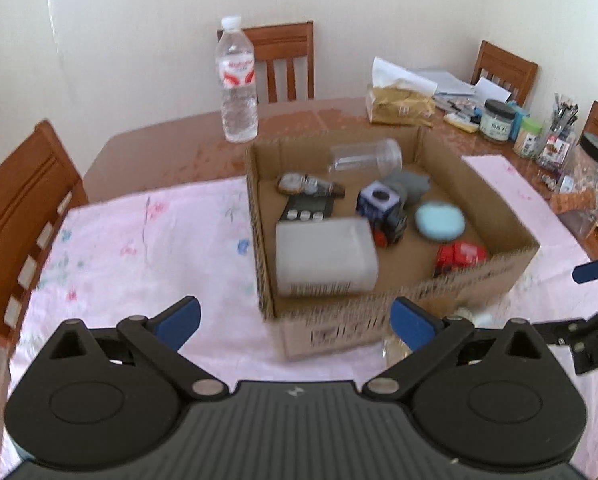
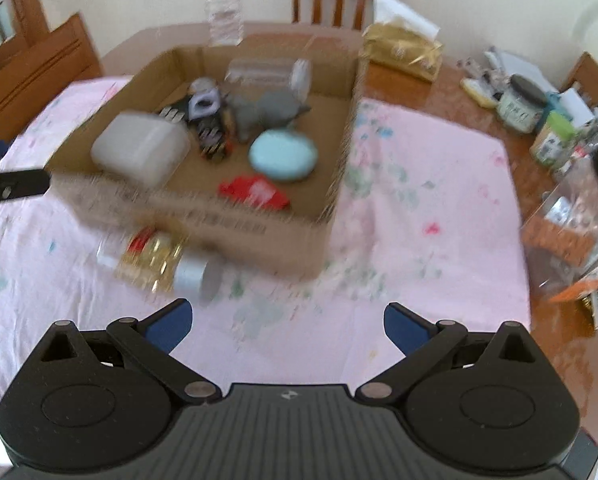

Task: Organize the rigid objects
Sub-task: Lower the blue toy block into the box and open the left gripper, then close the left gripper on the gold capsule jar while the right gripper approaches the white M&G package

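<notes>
Both spread wide, gripping nothing: left gripper (image 1: 295, 322) before cardboard box (image 1: 379, 320), right gripper (image 2: 287, 326) near gold-wrapped jar (image 2: 161, 266).

Cream walls (image 1: 139, 40) and wooden chairs (image 1: 287, 60) surround the table (image 1: 171, 152).

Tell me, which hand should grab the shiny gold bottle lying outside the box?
Probably the right. The gold bottle lies just ahead of the open right gripper, while the left gripper faces the cardboard box, empty.
</notes>
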Available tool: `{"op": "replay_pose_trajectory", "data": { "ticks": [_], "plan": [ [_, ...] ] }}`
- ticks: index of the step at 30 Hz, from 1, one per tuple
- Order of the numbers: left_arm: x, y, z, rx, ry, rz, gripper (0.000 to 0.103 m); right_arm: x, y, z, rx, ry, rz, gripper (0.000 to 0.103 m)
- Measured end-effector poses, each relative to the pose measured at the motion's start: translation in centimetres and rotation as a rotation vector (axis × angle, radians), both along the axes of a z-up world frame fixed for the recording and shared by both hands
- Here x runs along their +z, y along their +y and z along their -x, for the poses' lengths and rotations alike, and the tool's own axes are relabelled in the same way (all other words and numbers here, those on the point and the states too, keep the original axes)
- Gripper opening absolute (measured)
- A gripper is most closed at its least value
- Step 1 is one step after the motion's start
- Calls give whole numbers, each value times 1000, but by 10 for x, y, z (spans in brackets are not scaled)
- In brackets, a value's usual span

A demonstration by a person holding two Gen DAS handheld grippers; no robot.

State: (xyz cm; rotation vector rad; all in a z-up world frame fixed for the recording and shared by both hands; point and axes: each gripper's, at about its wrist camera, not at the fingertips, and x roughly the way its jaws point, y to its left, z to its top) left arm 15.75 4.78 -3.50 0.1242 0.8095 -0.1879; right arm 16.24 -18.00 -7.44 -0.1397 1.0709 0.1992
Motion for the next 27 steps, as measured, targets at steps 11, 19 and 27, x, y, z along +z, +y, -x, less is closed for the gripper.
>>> {"op": "replay_pose_trajectory", "data": {
  "ticks": [11, 19, 27],
  "plan": [
    [-16, -3, 12, -69, 50, 33, 101, -33, 26, 44, 68, 138, 73, 103],
    [-26, -9, 18, -157, 88, 50, 101, -46, 31, 70, 19, 152, 172, 103],
    [-35, -17, 27, -205, 135, 56, 101, -43, 10, 71, -47, 140, 198, 103]
  ]
}}
